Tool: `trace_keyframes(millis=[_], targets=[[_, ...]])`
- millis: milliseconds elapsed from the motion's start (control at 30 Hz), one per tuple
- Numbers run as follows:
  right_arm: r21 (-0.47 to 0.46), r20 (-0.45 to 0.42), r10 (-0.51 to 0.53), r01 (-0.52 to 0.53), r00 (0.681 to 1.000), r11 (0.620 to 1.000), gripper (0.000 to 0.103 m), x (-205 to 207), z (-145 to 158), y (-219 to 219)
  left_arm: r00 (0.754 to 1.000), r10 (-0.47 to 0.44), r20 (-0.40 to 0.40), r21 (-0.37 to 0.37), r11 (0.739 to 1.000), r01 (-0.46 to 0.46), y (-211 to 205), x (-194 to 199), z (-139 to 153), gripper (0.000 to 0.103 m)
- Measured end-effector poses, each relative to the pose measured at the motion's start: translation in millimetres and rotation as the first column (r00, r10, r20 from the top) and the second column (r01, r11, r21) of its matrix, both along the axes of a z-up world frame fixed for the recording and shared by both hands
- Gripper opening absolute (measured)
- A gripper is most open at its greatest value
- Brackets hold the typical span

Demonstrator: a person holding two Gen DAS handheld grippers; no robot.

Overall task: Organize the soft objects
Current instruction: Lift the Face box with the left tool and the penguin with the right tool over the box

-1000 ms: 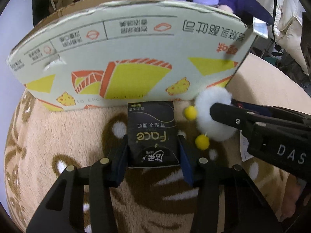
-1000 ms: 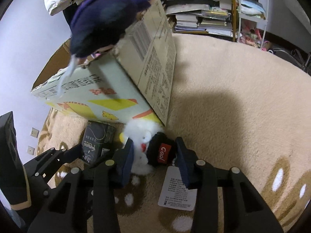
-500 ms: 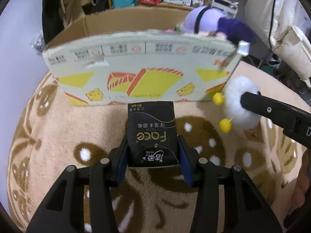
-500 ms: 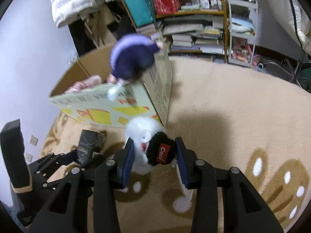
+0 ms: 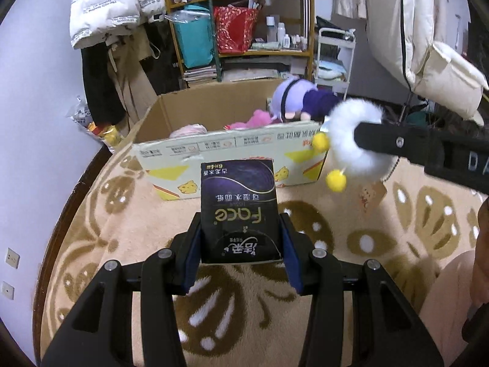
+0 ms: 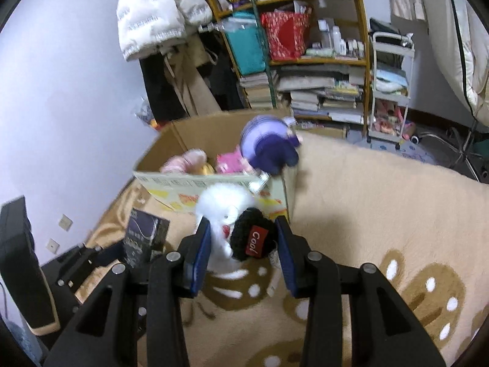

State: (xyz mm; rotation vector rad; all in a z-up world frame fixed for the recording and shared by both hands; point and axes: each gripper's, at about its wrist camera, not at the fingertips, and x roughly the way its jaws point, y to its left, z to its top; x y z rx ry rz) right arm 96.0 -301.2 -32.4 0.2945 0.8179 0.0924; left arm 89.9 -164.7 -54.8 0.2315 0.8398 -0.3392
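My left gripper (image 5: 240, 244) is shut on a black tissue pack (image 5: 240, 211) and holds it above the rug in front of the open cardboard box (image 5: 232, 150). My right gripper (image 6: 243, 244) is shut on a white plush toy (image 6: 220, 205) with a black "Cool" hat, held up just short of the box's near wall (image 6: 183, 183). The white plush also shows in the left wrist view (image 5: 357, 143) with yellow pom-poms. A purple plush (image 5: 299, 102) leans on the box's right corner; pink plush toys (image 5: 253, 120) lie inside.
A beige patterned rug (image 5: 336, 238) covers the floor. A shelf unit (image 5: 238, 21) with bags and books stands behind the box, a white trolley (image 6: 391, 85) to its right. Coats (image 5: 107, 12) hang at the back left. A paper tag (image 5: 371, 194) dangles under the plush.
Both grippers have risen and pulled back from the box with their loads. The box's inside has come into view.
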Motion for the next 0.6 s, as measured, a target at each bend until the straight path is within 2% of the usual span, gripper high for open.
trace_keyframes(millis=[267,600], targets=[[-0.022,0.102,0.046,-0.044,0.994,0.999,0.043,4.2,39.6,13.0,0.996,0.043,0.074,-0.03,0.999,-0.04,19.0,-3.2,27.9,0.045],[-0.048,0.19,0.06,-0.052,0.98,0.998,0.043,42.1,77.6,18.9,0.978,0.092,0.189,-0.071,0.994,-0.08,33.9,38.1,79.1,0.045]])
